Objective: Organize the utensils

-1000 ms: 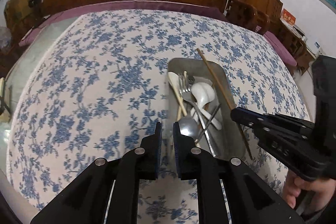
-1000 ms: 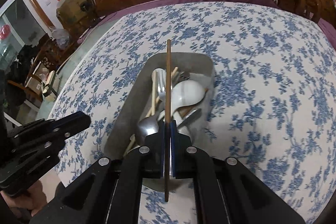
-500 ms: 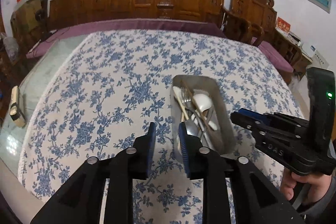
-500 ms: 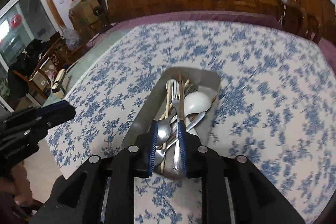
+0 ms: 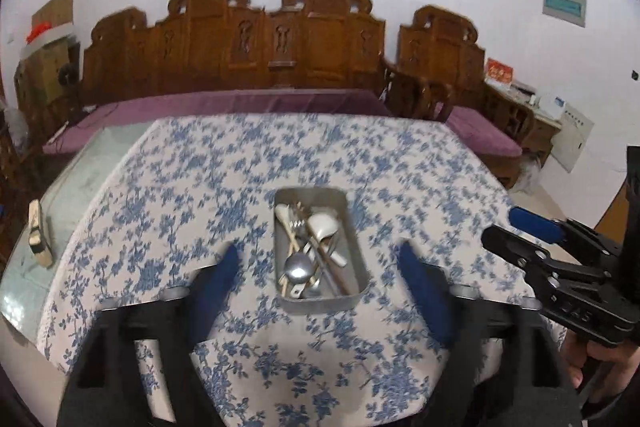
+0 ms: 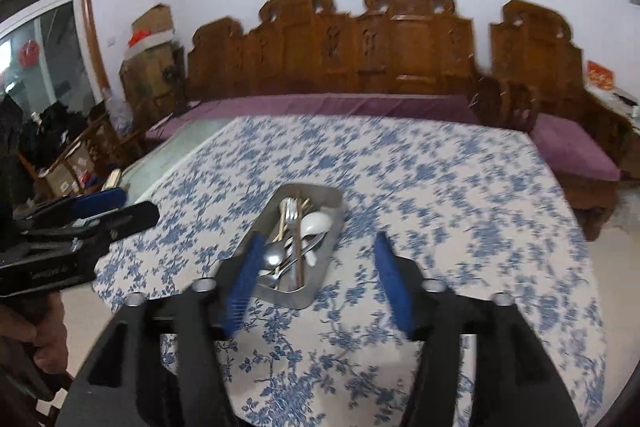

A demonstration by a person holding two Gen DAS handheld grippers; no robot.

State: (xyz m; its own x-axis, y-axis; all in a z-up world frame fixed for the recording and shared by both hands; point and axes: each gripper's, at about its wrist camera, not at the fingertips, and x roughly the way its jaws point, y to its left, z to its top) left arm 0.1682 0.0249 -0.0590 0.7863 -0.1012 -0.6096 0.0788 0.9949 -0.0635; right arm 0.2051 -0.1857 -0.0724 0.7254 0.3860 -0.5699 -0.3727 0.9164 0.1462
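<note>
The metal tray [image 5: 354, 227] sits near the front edge of the floral tablecloth [image 5: 200, 195], collecting the utensils in one spot: a metal spoon [image 5: 298, 267], a fork [image 5: 296, 223], a white ceramic spoon [image 5: 322, 225] and a brown chopstick [image 6: 298, 251] lie jumbled lengthwise inside it. The left gripper [image 5: 316, 259] and right gripper [image 6: 316, 255] hang above the near end, jaws opening and gripping nothing, so the sorting looks about finished.

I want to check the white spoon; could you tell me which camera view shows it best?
The left wrist view: the white spoon lies unobstructed in the metal tray. The right wrist view shows it smaller, at a slant, partly crossed by a chopstick.
</note>
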